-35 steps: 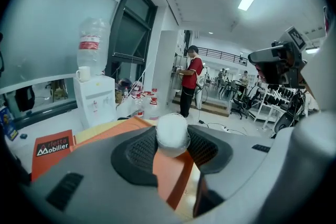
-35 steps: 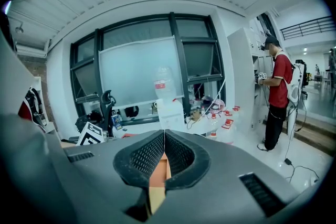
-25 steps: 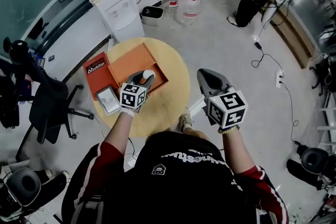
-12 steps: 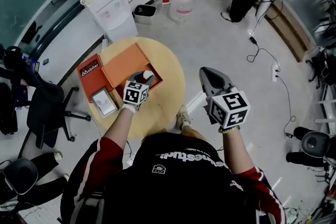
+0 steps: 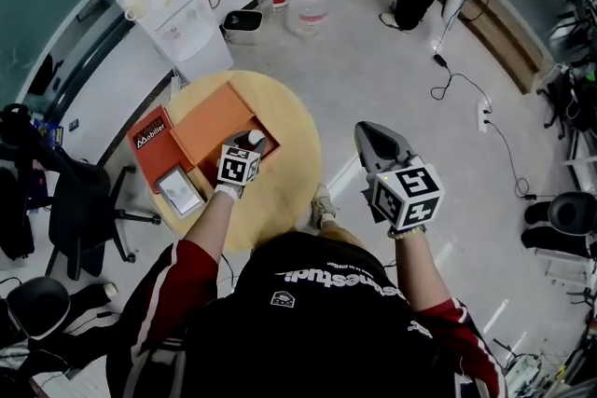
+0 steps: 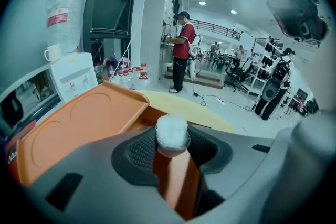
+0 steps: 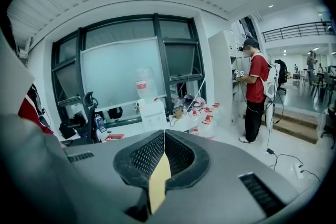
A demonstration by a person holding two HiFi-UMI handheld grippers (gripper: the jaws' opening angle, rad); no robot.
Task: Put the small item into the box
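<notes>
Round light-wood worktop [image 5: 284,191]: lies under the left jaws, and its edge sits well left of the right jaws.

Open orange cardboard box [image 5: 205,118]: directly under and ahead of the left jaws. In the left gripper view, a raised orange panel with shallow round recesses sits ahead-left of the jaws, and a lower orange compartment lies straight below them.

Right gripper [image 7: 164,136]: held off the worktop over the floor. Jaws are closed together at the tips with nothing between them. A tan sliver shows through the slit lower down.

Left gripper [image 5: 247,144]: over the box's near-right corner. Jaws are held moderately apart and clamped on the item, with both ribbed pads against its sides.

Orange lid with white lettering [image 5: 149,135]: flat on the worktop, left of the left jaws, beside the box.

Small flat grey-white slab [image 5: 180,193]: on the worktop, left of and behind the left jaws, just beside the lid.

Small white rounded item with a fuzzy-looking top [image 6: 172,132]: pinched at the tips of the left jaws, standing upright above the lower orange compartment. Whether it touches the box floor can't be told.
</notes>
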